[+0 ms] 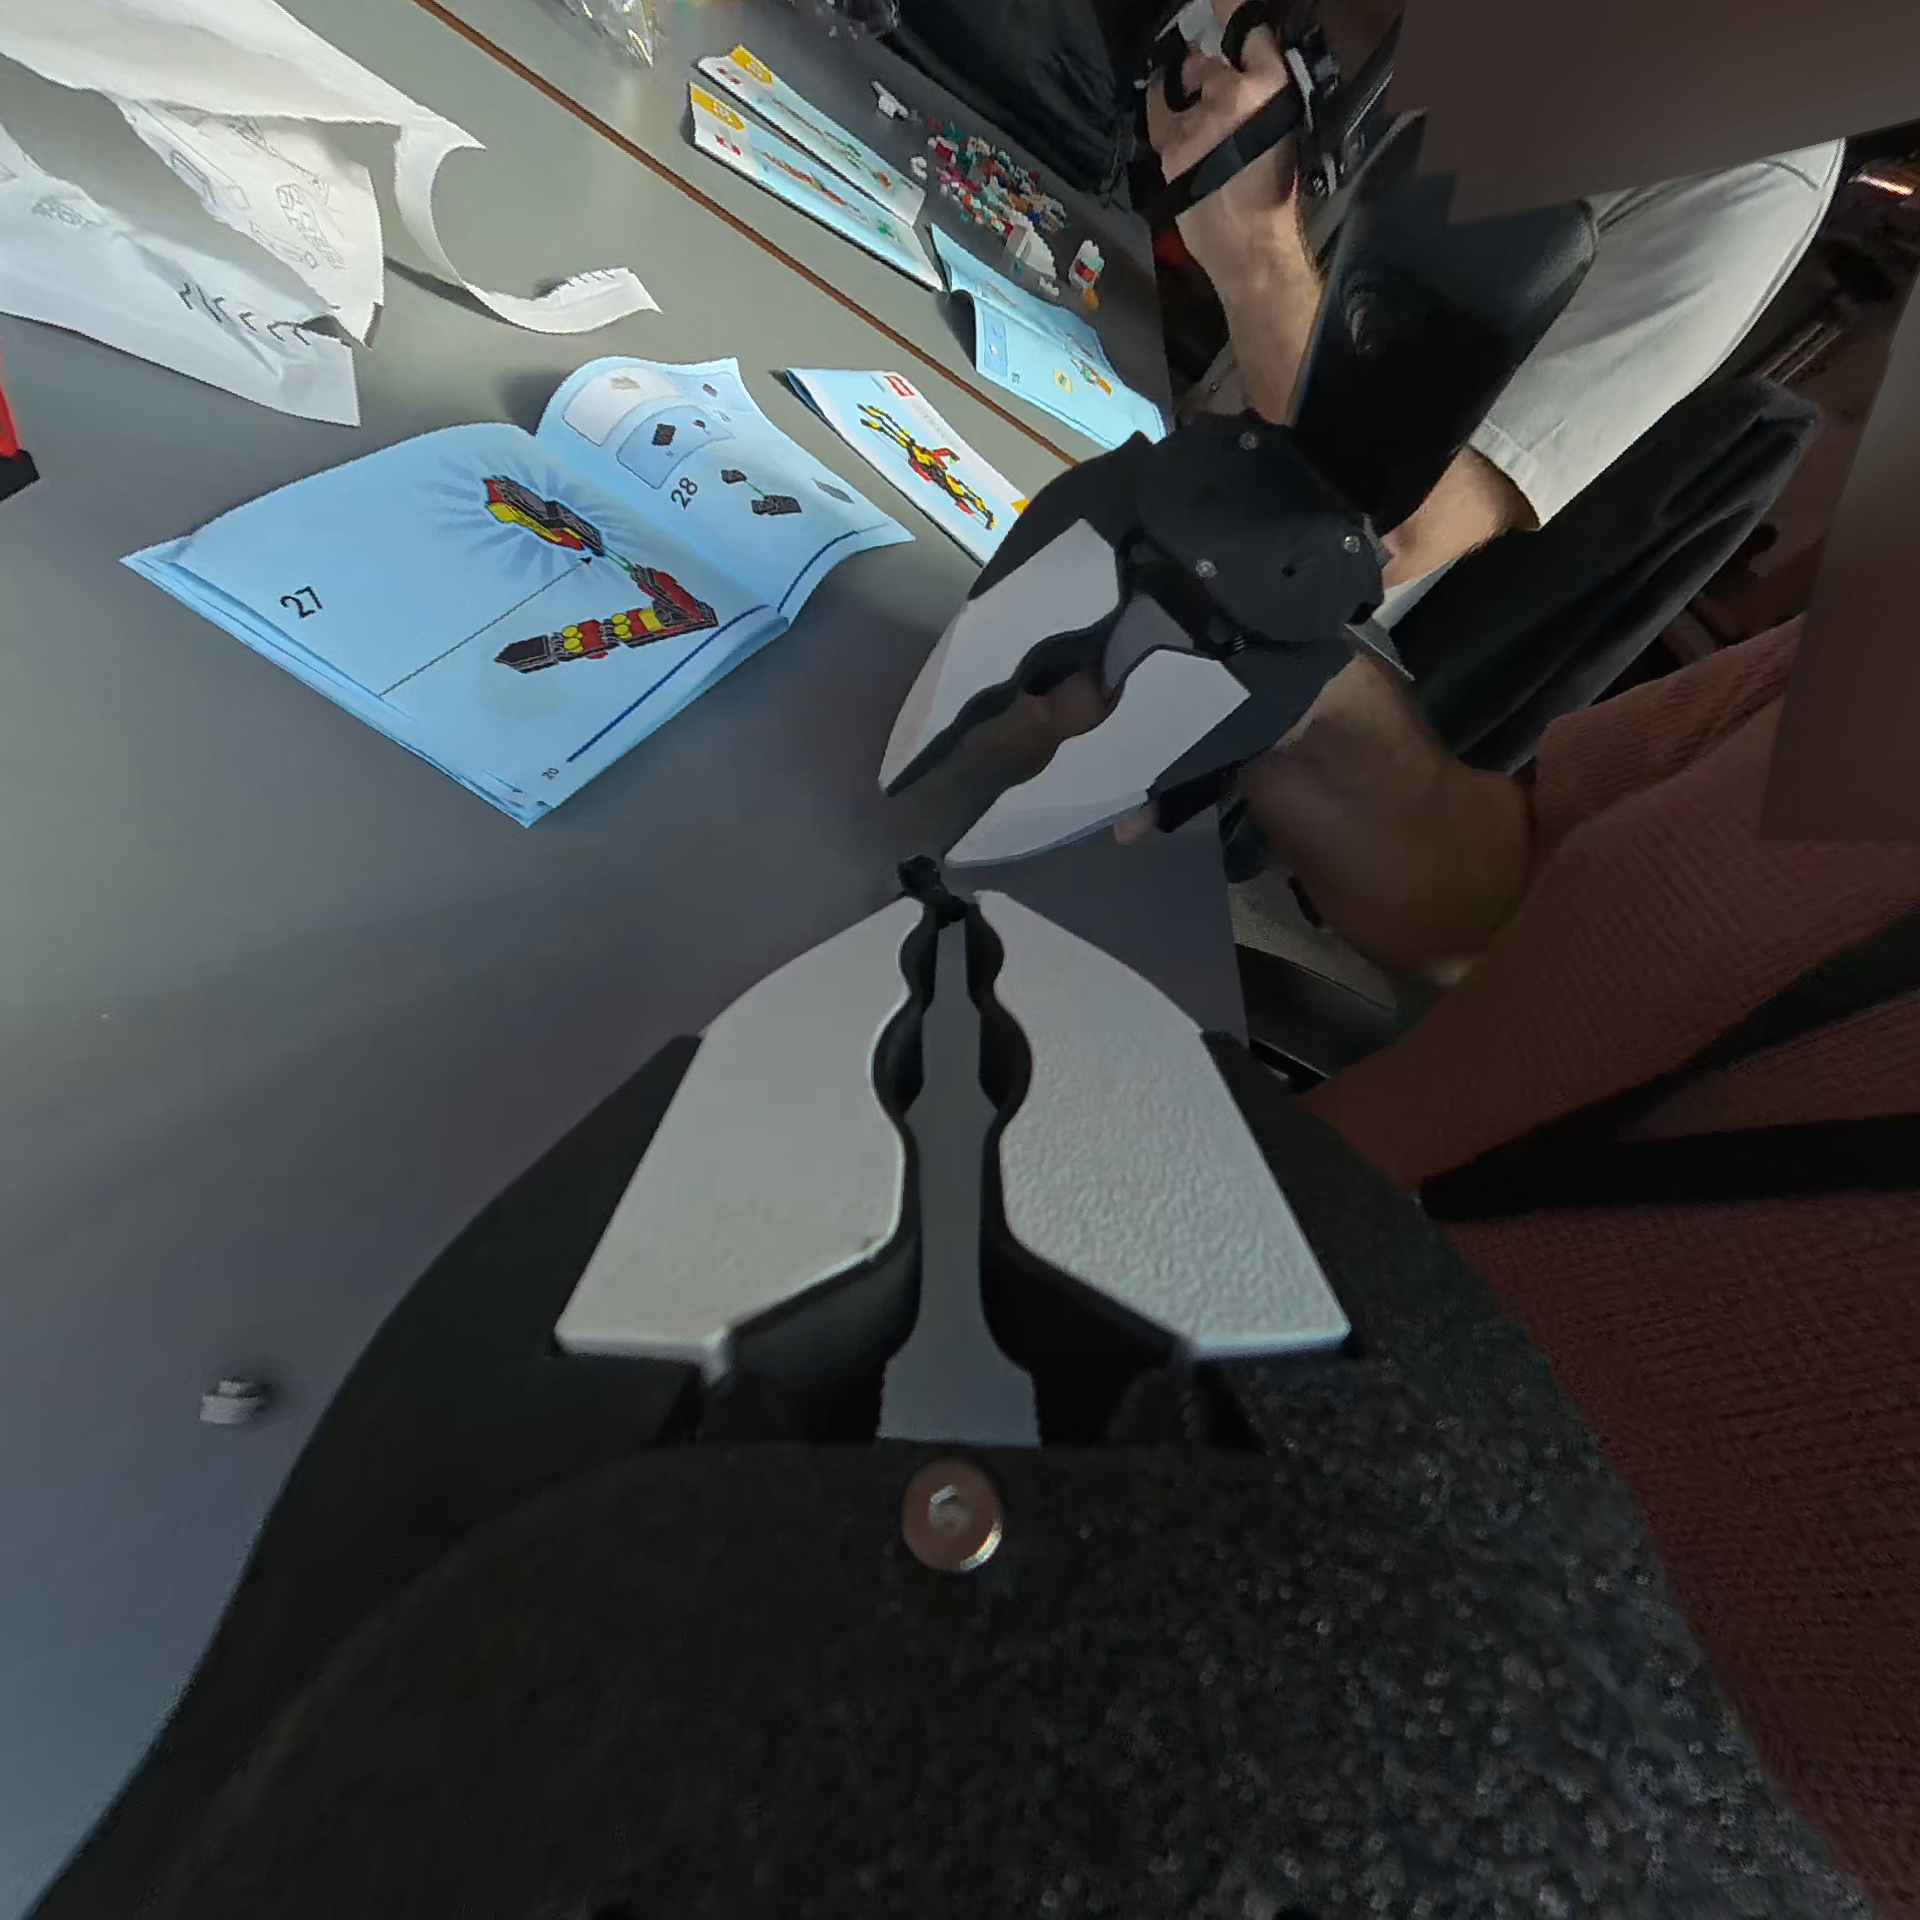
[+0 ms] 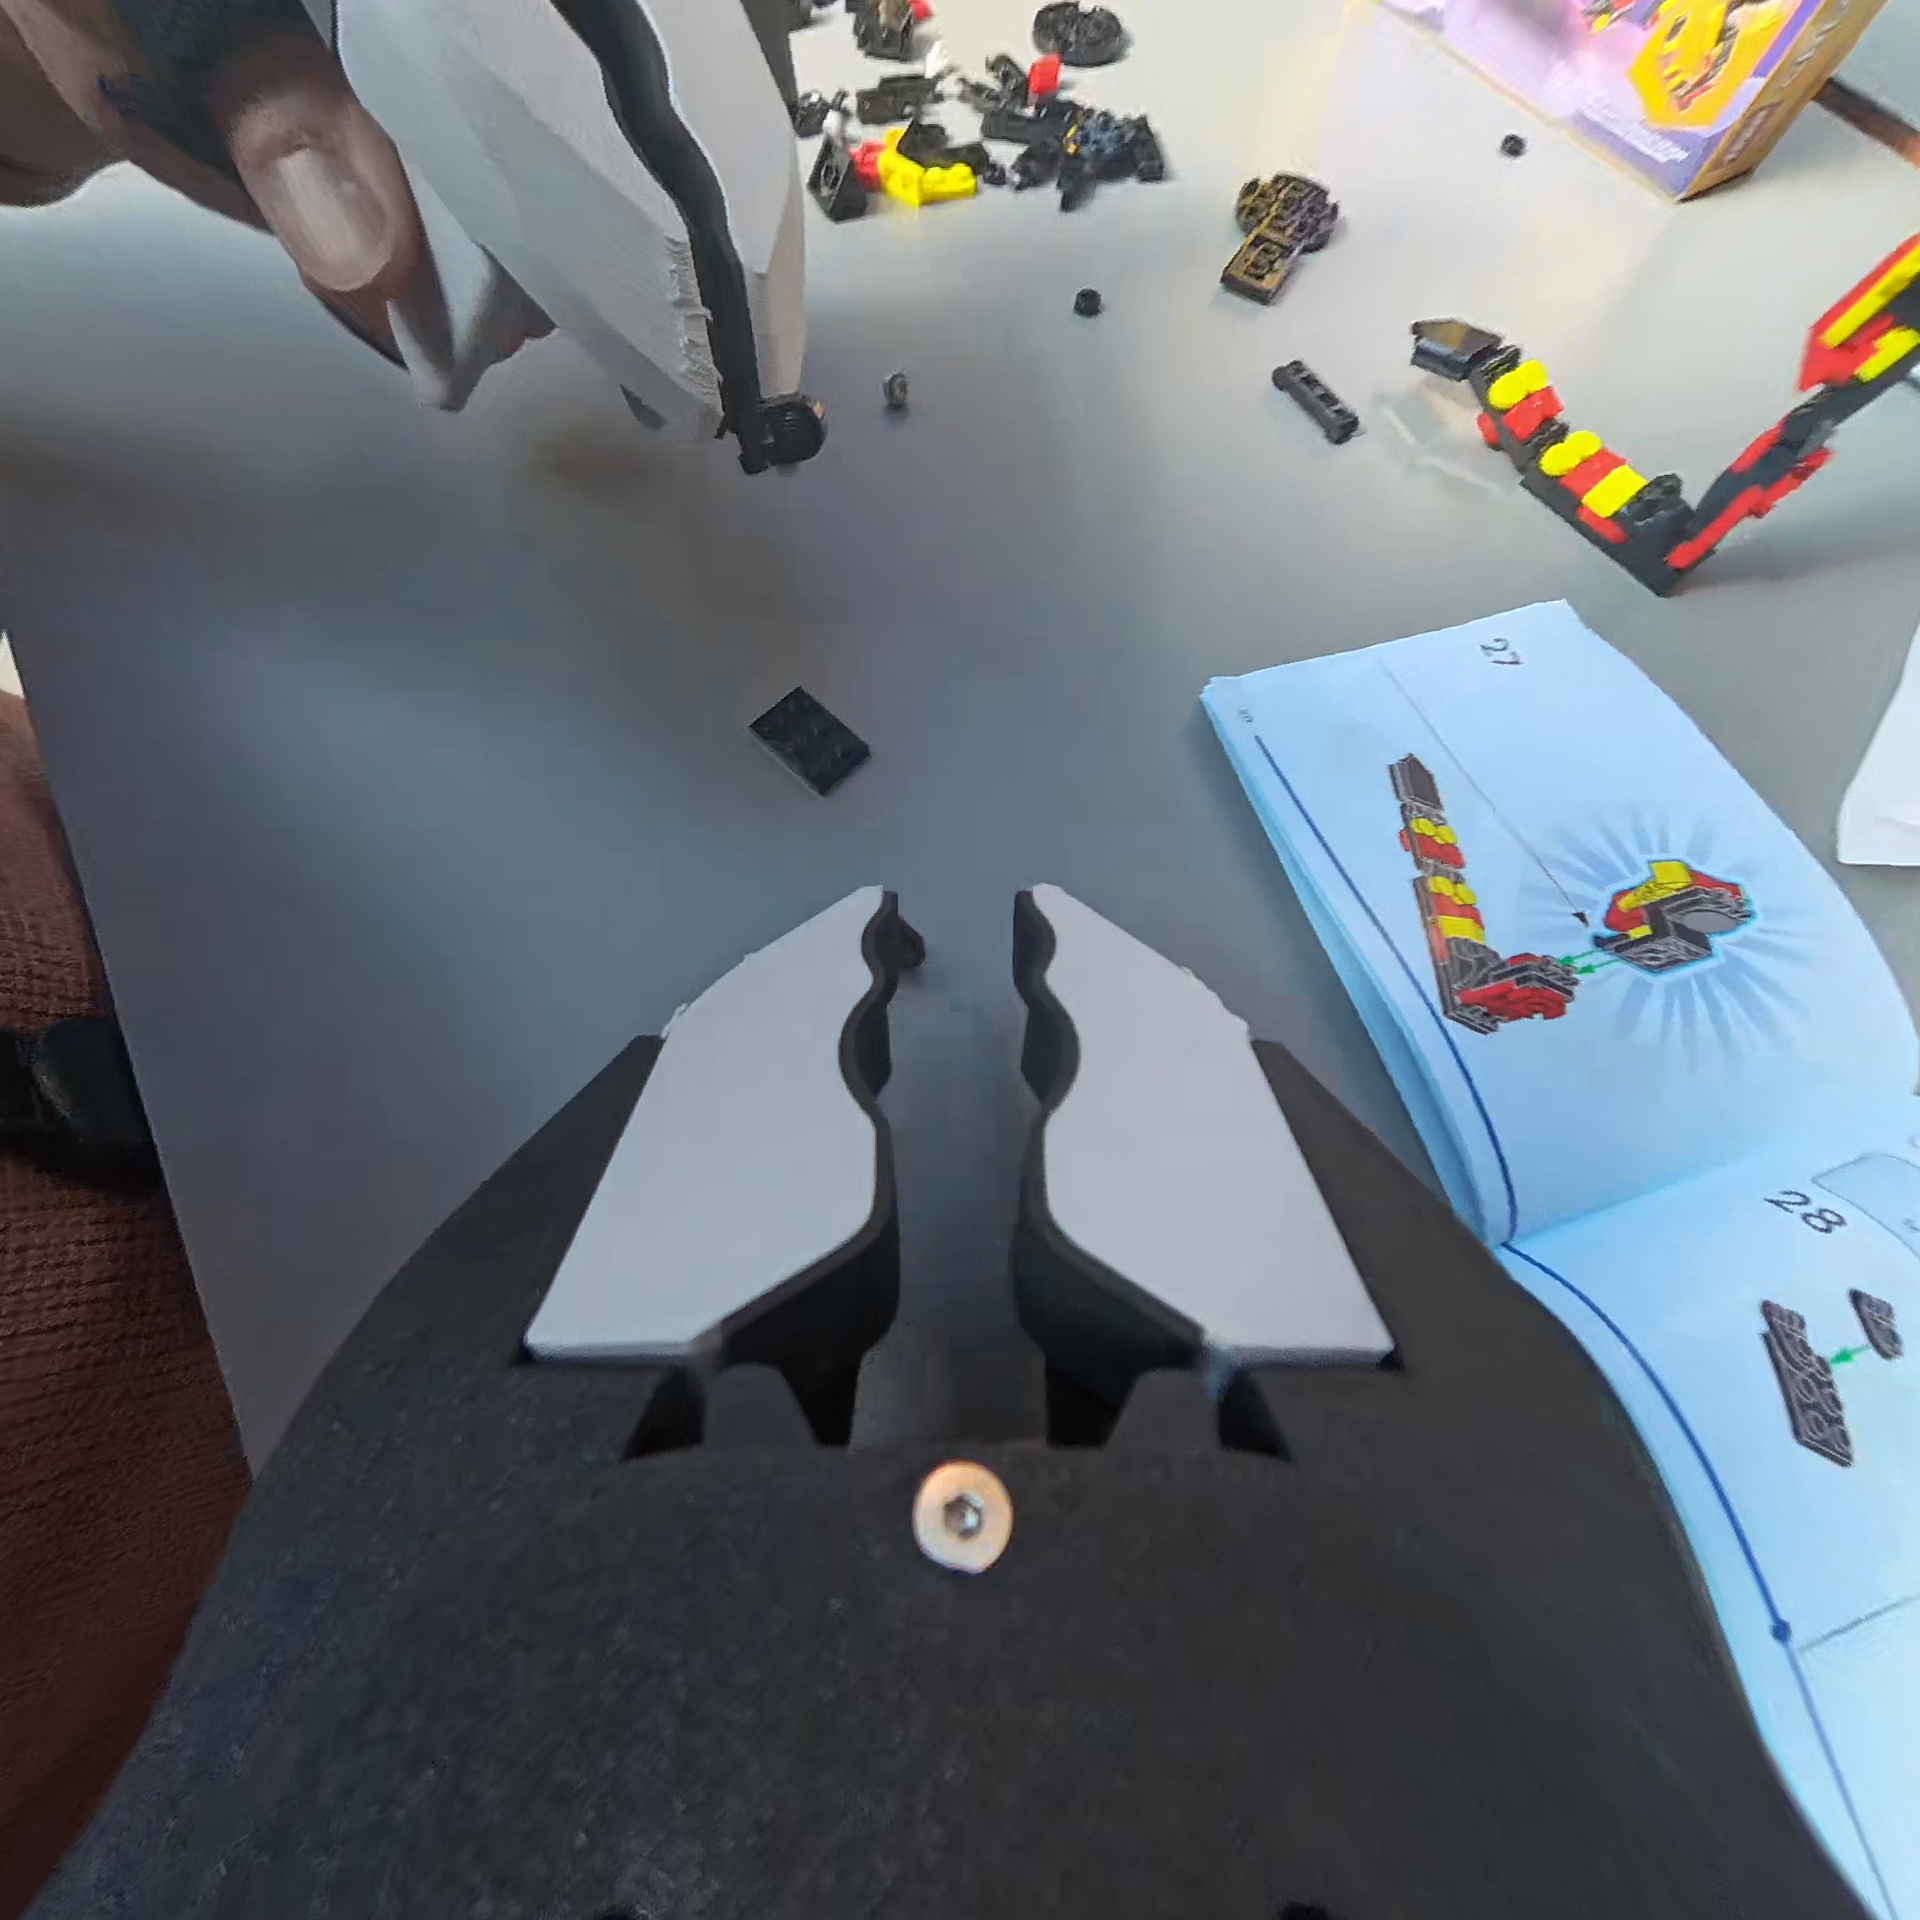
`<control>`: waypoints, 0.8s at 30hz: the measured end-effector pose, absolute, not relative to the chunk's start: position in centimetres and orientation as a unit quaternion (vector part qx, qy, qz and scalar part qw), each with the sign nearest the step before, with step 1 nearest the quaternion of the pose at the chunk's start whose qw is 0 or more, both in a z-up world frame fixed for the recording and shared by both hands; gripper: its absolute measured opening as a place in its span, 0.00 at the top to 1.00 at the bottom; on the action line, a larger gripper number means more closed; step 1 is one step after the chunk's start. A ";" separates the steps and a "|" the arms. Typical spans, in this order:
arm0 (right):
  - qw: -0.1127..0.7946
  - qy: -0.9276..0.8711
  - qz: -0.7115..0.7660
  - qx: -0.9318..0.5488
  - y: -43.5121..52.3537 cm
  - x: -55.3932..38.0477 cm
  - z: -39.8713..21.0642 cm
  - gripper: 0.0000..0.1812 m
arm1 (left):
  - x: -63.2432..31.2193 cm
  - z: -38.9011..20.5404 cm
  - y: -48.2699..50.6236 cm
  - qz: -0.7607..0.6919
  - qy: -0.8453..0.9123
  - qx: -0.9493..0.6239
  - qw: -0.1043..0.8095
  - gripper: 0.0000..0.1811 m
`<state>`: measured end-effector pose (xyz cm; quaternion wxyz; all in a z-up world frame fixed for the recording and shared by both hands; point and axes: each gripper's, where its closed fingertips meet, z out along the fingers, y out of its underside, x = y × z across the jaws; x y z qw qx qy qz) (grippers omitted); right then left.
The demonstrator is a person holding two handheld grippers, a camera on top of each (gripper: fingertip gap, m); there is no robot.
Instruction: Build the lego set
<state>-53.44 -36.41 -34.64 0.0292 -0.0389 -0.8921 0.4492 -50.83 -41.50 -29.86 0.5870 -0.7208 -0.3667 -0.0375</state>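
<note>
My left gripper point(image 1: 940, 899) is shut on a small black round piece point(image 1: 921, 875), held just above the grey table point(image 1: 312, 1039). In the right wrist view it point(image 2: 764, 416) comes in from the upper left with the same piece point(image 2: 792, 428) at its tips. My right gripper point(image 2: 956, 914) is open and low over the table, with a tiny black bit point(image 2: 911, 948) against its left finger. It also shows in the left wrist view point(image 1: 925, 821), just beyond the left tips. A black flat plate point(image 2: 810, 740) lies ahead of it. The red, yellow and black partial build point(image 2: 1610, 468) lies at the right.
The open blue instruction booklet point(image 2: 1558, 987) lies right of my right gripper and also shows in the left wrist view point(image 1: 499, 592). A pile of loose pieces point(image 2: 987, 125) and the set's box point(image 2: 1714, 83) sit at the back. Crumpled white paper point(image 1: 208, 208) lies far left. A small grey stud point(image 1: 237, 1400) lies alone.
</note>
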 end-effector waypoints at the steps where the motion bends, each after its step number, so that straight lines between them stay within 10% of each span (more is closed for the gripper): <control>1: 0.046 -0.880 0.471 -0.041 -36.5 -53.8 -33.8 0.89 | -51.1 -29.6 -41.7 -0.029 -0.379 -0.709 0.594 0.97; 24: 0.015 -0.722 0.691 0.032 -40.3 -49.3 -26.1 0.90 | -48.9 -26.0 -39.6 -0.181 -0.385 -0.561 0.710 0.97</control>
